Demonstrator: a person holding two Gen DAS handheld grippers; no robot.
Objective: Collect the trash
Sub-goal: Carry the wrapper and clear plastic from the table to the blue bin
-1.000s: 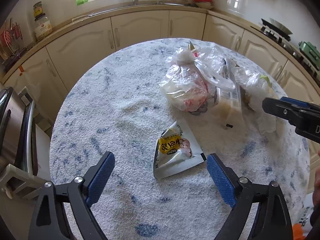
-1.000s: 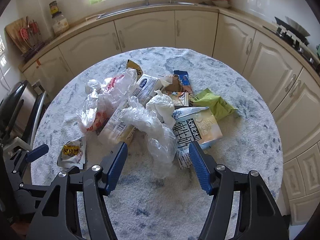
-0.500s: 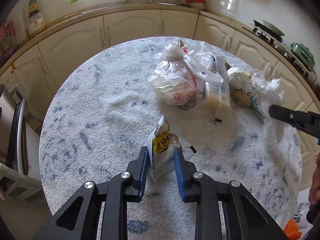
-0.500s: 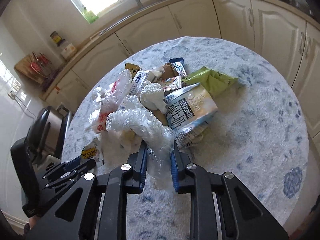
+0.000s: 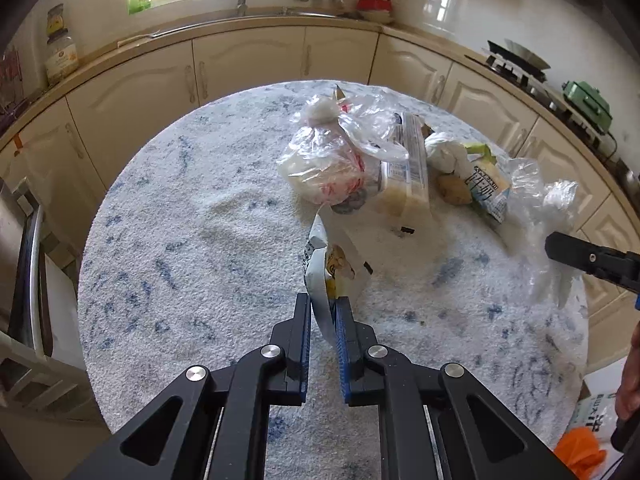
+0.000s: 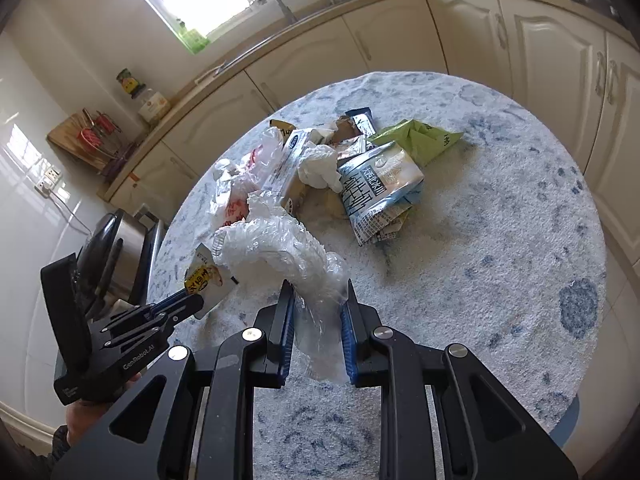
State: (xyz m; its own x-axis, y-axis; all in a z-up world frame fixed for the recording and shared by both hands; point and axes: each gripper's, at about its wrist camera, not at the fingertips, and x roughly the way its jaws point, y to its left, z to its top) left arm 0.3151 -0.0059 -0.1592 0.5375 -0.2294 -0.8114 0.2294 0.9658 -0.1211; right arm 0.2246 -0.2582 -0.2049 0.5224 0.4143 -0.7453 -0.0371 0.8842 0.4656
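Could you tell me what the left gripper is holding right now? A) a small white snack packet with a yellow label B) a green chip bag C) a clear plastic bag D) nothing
A: the left gripper is shut on the small white snack packet, while the clear plastic bag is in the right gripper.

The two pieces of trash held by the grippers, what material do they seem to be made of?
The small white snack packet in the left gripper looks like glossy printed plastic film, creased. The crumpled clear bag in the right gripper looks like thin transparent plastic, wrinkled and shiny.
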